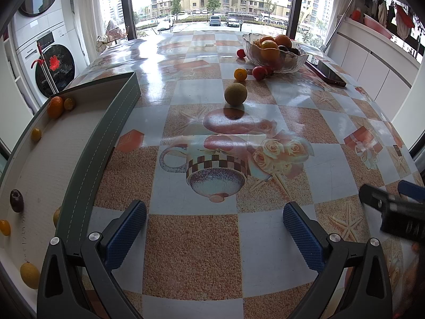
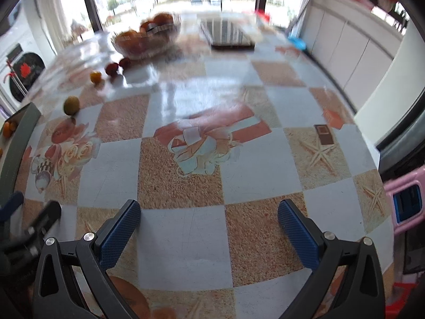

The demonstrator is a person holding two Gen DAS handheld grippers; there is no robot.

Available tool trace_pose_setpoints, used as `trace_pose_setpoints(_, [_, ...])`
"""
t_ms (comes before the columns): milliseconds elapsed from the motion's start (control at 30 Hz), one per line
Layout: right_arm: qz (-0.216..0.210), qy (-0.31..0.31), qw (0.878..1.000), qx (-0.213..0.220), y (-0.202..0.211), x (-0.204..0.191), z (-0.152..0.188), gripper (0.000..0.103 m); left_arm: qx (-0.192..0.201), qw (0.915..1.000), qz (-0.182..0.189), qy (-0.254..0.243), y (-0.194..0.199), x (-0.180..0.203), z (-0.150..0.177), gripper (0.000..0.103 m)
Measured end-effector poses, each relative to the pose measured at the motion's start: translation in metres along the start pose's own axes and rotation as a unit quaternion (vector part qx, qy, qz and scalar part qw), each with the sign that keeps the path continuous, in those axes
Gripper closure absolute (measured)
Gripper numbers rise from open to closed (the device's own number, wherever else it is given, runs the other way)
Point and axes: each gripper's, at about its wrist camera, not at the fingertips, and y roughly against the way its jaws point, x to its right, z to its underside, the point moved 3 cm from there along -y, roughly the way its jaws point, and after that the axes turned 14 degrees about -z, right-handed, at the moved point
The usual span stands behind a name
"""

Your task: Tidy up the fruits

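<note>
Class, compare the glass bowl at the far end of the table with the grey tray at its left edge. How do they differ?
The glass bowl is round, clear and scalloped; the grey tray is long, flat, opaque and straight-walled. Fruit is heaped in the bowl; in the tray it lies scattered singly. The bowl stands far off, the tray close by the left gripper. Both hold fruit.

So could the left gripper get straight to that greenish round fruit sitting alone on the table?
Probably yes. The left gripper is open, and only bare tablecloth lies between it and the greenish round fruit, which stands clear of the other fruit.

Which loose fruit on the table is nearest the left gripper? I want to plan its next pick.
The greenish-brown round fruit; the small orange one and the red ones lie farther off, by the glass bowl.
</note>
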Motion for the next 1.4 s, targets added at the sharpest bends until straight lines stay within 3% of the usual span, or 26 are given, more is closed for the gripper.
trace_pose_setpoints(167, [-0.063, -0.031, 0.997, -0.031, -0.016, -0.017, -0.042, 0.0, 0.0, 1.0, 0.0, 0.0, 0.0, 0.0, 0.0, 0.0])
trace_pose_setpoints(333, [-0.077, 0.027, 0.996, -0.022, -0.046, -0.06, -0.082, 0.002, 0.0, 1.0, 0.0, 0.0, 0.0, 0.0, 0.0, 0.0])
trace_pose_setpoints(500, [-0.051, 0.101, 0.993, 0.015, -0.065, -0.097, -0.11, 0.025, 0.0, 1.0, 0.0, 0.0, 0.0, 0.0, 0.001, 0.0])
trace_pose_setpoints(567, [-0.055, 0.086, 0.994, 0.029, -0.067, -0.099, -0.122, 0.034, 0.0, 1.0, 0.0, 0.0, 0.0, 0.0, 0.001, 0.0])
trace_pose_setpoints(800, [-0.089, 0.042, 0.994, 0.054, -0.072, -0.1, -0.146, 0.047, 0.0, 1.0, 0.0, 0.0, 0.0, 0.0, 0.0, 0.0])
trace_pose_setpoints(833, [-0.094, 0.041, 0.993, 0.057, -0.073, -0.102, -0.149, 0.053, 0.0, 1.0, 0.0, 0.0, 0.001, 0.0, 0.0, 0.0])
trace_pose_setpoints(900, [-0.101, 0.037, 0.992, 0.058, -0.076, -0.105, -0.15, 0.077, 0.0, 1.0, 0.0, 0.0, 0.0, 0.0, 0.0, 0.0])
trace_pose_setpoints(933, [-0.104, 0.035, 0.992, 0.057, -0.077, -0.106, -0.149, 0.08, 0.0, 1.0, 0.0, 0.0, 0.001, 0.0, 0.0, 0.0])
trace_pose_setpoints(1167, [-0.122, 0.04, 0.99, 0.059, -0.051, -0.085, -0.122, 0.08, 0.0, 1.0, 0.0, 0.0, 0.001, 0.0, 0.0, 0.0])
trace_pose_setpoints(1400, [-0.12, 0.024, 0.991, 0.059, -0.012, -0.034, -0.057, 0.08, -0.014, 0.9998, 0.011, -0.007, -0.004, 0.005, -0.008, 0.0])
